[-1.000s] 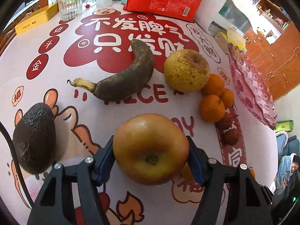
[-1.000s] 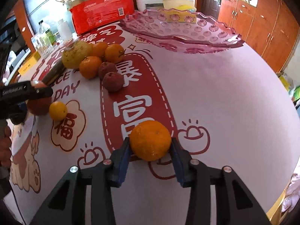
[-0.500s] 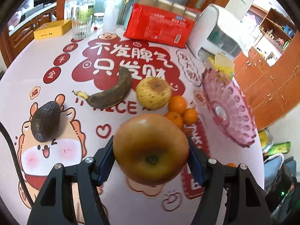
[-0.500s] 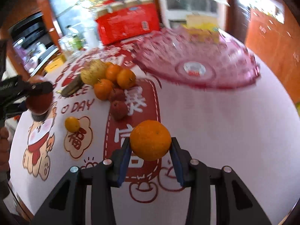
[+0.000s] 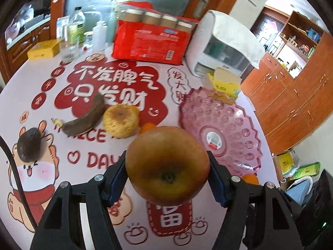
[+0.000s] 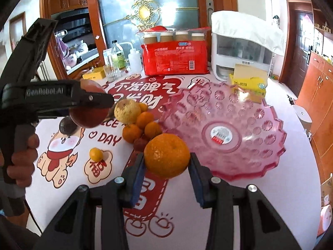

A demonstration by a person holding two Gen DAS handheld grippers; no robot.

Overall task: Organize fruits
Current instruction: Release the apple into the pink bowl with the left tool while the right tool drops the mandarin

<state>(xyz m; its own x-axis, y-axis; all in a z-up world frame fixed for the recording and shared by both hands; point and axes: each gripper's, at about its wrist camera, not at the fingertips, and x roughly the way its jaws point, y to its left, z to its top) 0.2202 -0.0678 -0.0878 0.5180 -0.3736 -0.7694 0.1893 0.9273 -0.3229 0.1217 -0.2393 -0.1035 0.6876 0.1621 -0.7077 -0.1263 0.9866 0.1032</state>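
Left wrist view: left gripper (image 5: 167, 174) clamped on brown apple (image 5: 167, 166), lifted clear above worktop (image 5: 145, 229). Pink glass dish (image 5: 229, 125) just right, empty. Banana (image 5: 85, 117), pear (image 5: 120, 120), avocado (image 5: 29, 144) resting on worktop.

Right wrist view: right gripper (image 6: 166, 166) pinching orange (image 6: 167, 155), raised beside dish rim (image 6: 260, 166). Mandarins (image 6: 143, 126) clustered left of dish.

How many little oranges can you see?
5: one in the right gripper, three clustered beside the pear, one tiny alone. More may hide.
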